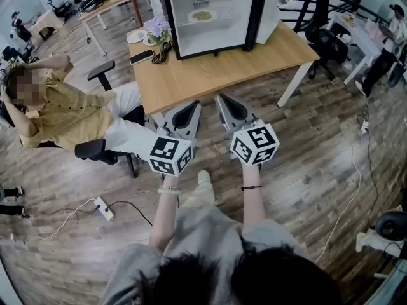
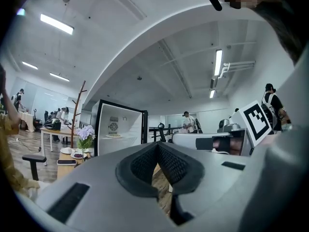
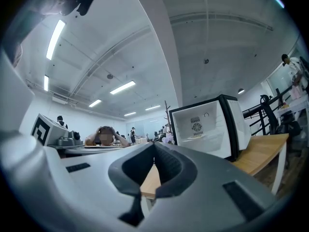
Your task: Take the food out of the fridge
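Observation:
A small black fridge (image 1: pixel 170 19) stands open on the wooden table (image 1: pixel 191 78), its door (image 1: pixel 270 11) swung to the right. On its shelf lies a plate of food (image 1: pixel 202 16), also seen in the left gripper view (image 2: pixel 115 136) and the right gripper view (image 3: pixel 196 137). My left gripper (image 1: pixel 194 105) and right gripper (image 1: pixel 220 98) are side by side at the table's near edge, pointing at the fridge and well short of it. Both are shut with nothing between the jaws, as the left gripper (image 2: pixel 157 145) and right gripper (image 3: pixel 154 145) show in their own views.
Left of the fridge on the table are a pot of pale flowers (image 1: pixel 157 27), small plates (image 1: pixel 135 36) and a phone (image 1: pixel 141 56). A person in a yellow shirt (image 1: pixel 60 113) sits at the left. A power strip (image 1: pixel 105 208) and cables lie on the floor.

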